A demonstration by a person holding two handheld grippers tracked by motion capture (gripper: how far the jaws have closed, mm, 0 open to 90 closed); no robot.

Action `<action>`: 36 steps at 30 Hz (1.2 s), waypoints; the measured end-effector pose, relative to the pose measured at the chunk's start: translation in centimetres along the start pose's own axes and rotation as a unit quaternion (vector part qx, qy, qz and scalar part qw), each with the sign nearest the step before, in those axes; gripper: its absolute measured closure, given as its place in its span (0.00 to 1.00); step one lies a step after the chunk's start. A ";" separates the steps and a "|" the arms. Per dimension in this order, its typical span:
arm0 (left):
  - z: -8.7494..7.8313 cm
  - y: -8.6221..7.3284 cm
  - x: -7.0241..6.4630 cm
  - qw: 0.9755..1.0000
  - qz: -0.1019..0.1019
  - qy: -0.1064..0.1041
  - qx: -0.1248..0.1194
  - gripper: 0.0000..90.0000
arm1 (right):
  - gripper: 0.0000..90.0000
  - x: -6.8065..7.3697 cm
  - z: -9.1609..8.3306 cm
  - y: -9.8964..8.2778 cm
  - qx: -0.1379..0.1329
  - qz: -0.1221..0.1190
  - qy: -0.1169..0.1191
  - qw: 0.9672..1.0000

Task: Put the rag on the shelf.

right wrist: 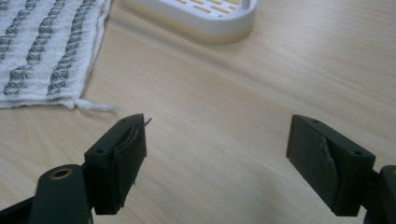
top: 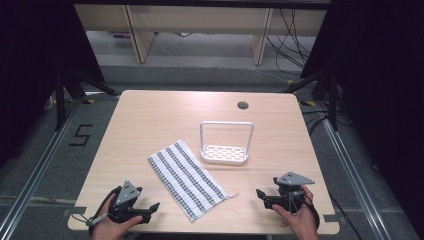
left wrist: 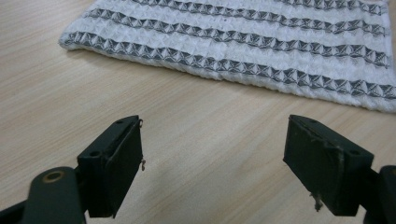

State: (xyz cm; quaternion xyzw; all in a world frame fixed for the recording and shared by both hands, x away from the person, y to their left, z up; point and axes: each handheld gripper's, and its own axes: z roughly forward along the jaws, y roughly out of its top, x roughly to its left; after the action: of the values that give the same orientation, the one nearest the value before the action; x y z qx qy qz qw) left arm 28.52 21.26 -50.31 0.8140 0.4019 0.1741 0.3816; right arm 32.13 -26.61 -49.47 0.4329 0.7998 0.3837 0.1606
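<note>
Black jaws stand wide apart on both tools, and nothing sits between them. The left gripper (top: 150,207) rests at the near edge of the table (top: 150,115), just off the near-left side of the towel (top: 187,179); in the left gripper view its pads frame bare wood, with the towel's (left wrist: 243,51) long edge lying ahead of them, close but not touched. The right gripper (top: 260,194), released just the same, sits off the towel's near-right corner, a little apart from it. In the right gripper view its jaws open over empty tabletop, with the towel's (right wrist: 46,51) frayed corner thread just ahead and to the left.

The towel lies flat near the middle of the table, between the two grippers and slightly beyond them. It is white waffle cloth with dark stripes running along its length. Its long axis lies diagonally, from the near-right corner by the right gripper up to the far-left.

Beyond the towel's far-right side, just beside it, stands a white slotted tray (top: 224,155) with a tall hoop handle.
</note>
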 end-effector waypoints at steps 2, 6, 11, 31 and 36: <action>0.0 0.1 -0.1 1.000 -0.002 0.000 -0.001 0.21 | 0.24 0.2 0.0 0.0 -0.005 0.003 -0.002 1.000; 0.0 0.1 -0.3 1.000 0.003 -0.010 0.001 0.21 | 0.24 0.6 -0.1 0.1 -0.004 0.014 0.000 1.000; 0.2 0.2 -0.6 1.000 0.005 -0.023 -0.004 0.23 | 0.26 0.9 0.1 0.4 -0.012 -0.005 0.008 1.000; 1.5 1.2 -6.0 0.993 0.025 -0.113 -0.025 0.34 | 0.41 5.6 1.9 2.7 -0.004 -0.090 0.066 0.994; 1.8 1.6 -7.2 0.991 0.057 -0.118 -0.005 0.36 | 0.45 6.3 2.6 3.0 0.008 -0.102 0.077 0.992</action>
State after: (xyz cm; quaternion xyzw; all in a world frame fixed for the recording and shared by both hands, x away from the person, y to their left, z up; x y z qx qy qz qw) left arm 25.98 14.10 -50.13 0.8483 0.3063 0.1005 0.4202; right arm 31.70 -19.26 -48.44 0.3193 0.8528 0.3912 0.1331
